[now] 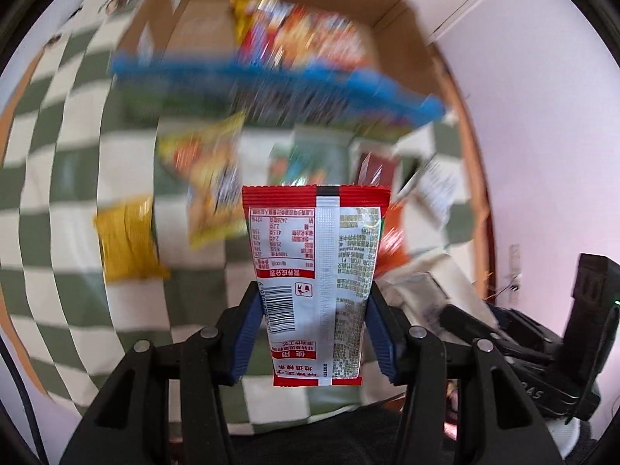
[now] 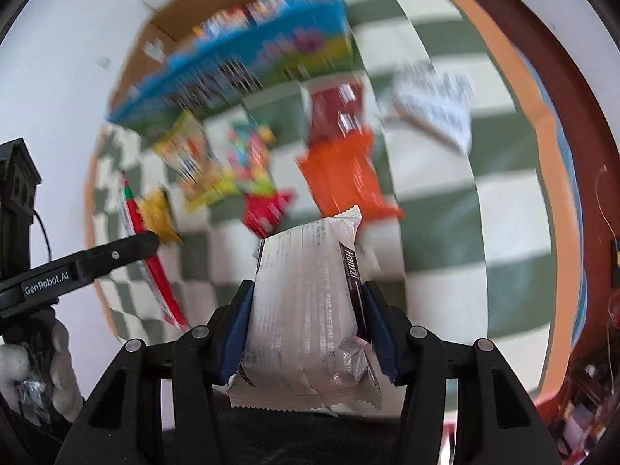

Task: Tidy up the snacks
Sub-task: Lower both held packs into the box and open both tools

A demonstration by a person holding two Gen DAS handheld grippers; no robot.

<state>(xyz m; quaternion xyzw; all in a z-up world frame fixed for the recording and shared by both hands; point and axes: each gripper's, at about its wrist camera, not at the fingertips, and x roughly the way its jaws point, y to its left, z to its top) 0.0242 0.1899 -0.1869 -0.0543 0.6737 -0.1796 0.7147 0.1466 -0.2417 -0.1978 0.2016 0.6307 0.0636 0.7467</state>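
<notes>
My left gripper [image 1: 314, 294] is shut on a red and white snack packet [image 1: 314, 271], held upright above the table with its printed back facing the camera. My right gripper [image 2: 308, 290] is shut on a silver-white wafer packet [image 2: 306, 310], its blue pads pressing both sides. Below, blurred, lie a yellow packet [image 1: 130, 238], a yellow-orange chip bag [image 1: 209, 178], an orange packet [image 2: 343, 172] and a dark red packet [image 2: 337, 110]. A cardboard box [image 1: 391, 4] with a blue front [image 1: 271, 73] holds colourful snack bags. The left gripper and its red packet [image 2: 155, 267] also show in the right wrist view.
A green and white checked cloth [image 2: 438, 201] covers the round table with an orange rim [image 2: 550, 162]. A white crumpled packet [image 2: 434, 104] lies at the far right of the cloth. A gloved hand [image 2: 42, 364] holds the left gripper's handle. A white wall [image 1: 542, 97] stands behind.
</notes>
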